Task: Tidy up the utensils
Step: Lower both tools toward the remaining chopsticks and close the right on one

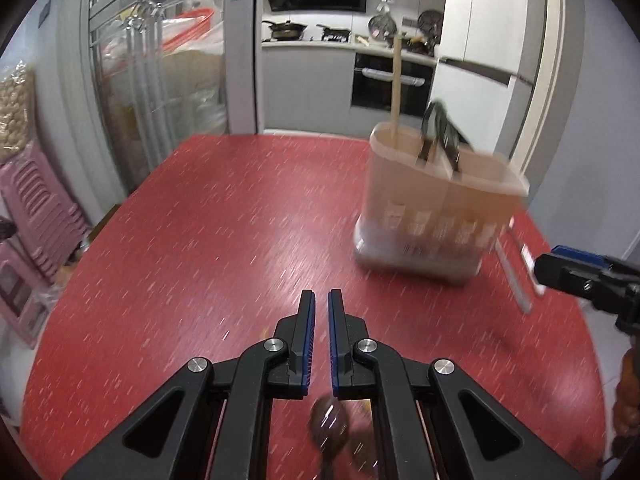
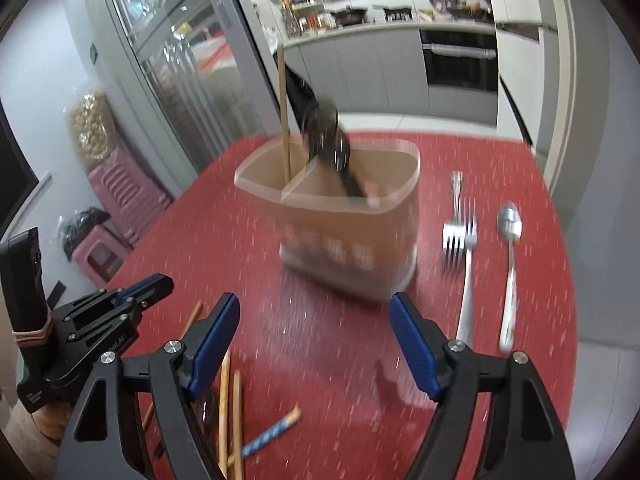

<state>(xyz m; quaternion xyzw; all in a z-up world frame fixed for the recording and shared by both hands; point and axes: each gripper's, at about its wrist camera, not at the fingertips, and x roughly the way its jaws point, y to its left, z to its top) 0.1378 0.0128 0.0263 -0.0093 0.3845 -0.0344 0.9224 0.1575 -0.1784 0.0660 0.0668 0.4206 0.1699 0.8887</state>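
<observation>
Pink plastic stools (image 1: 36, 208) stacked beside glass door (image 1: 160, 80); oven (image 2: 460, 60) behind.

utensil holder (image 2: 352, 236): tan, divided, upright on red counter (image 2: 280, 320) | inside: wooden stick (image 2: 285, 120), dark ladle (image 2: 332, 140) | fork (image 2: 464, 240), spoon (image 2: 510, 240): flat, right of holder | chopsticks (image 2: 228, 400): loose, near left

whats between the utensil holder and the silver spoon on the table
A silver fork lies between the utensil holder and the silver spoon, seen in the right wrist view.
</observation>
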